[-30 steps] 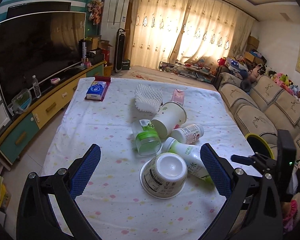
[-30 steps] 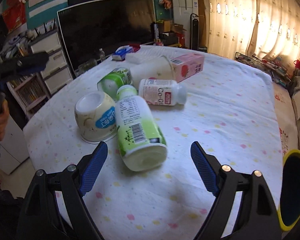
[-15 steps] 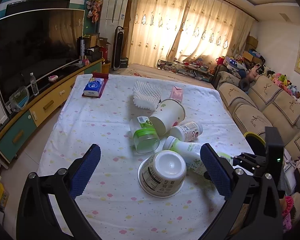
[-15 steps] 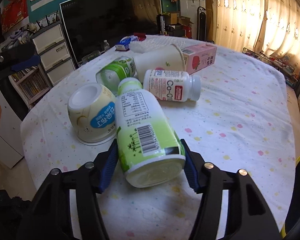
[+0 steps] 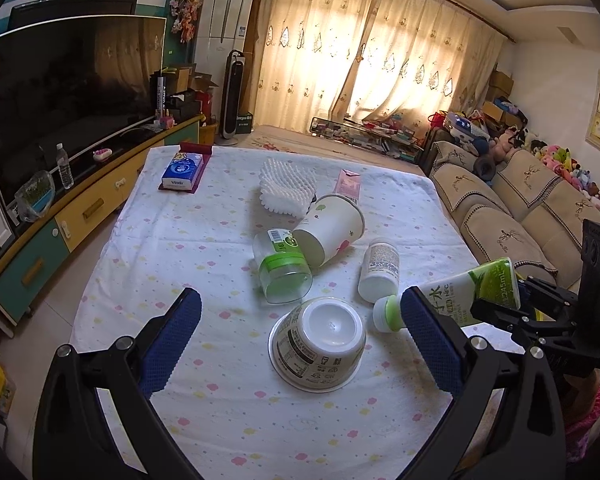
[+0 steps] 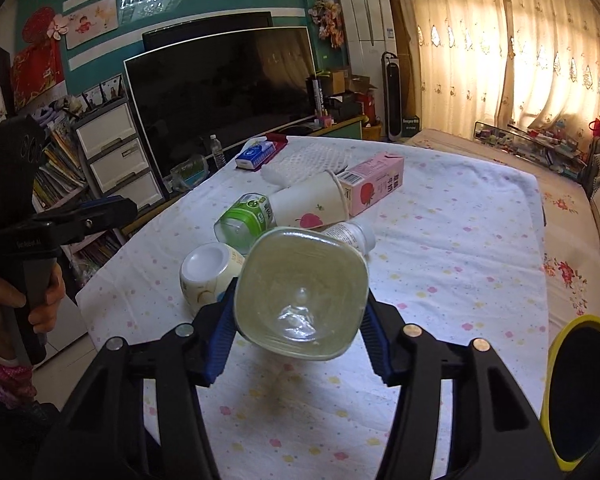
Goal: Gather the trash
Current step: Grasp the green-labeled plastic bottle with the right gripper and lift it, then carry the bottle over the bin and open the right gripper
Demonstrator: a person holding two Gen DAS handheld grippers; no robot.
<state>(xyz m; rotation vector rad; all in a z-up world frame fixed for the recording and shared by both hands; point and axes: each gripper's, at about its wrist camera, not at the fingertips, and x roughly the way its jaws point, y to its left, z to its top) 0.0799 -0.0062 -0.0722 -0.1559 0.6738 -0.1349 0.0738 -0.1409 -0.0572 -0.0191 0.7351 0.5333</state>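
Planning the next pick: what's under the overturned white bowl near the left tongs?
The overturned white bowl sits rim-down on the tablecloth, its base facing up. Only cloth shows around its rim; whatever is inside is covered and cannot be seen.

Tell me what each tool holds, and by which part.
Right tool clamps the green bottle across its lower body near the base. Left tool holds nothing.

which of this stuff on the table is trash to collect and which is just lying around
Trash for the job:
- green bottle, held in the right hand-held gripper
- upturned bowl
- small white bottle
- paper cup
- clear green-label cup
- pink carton
- probably the foam net

Just lying about:
- tissue pack
- TV
- sofa
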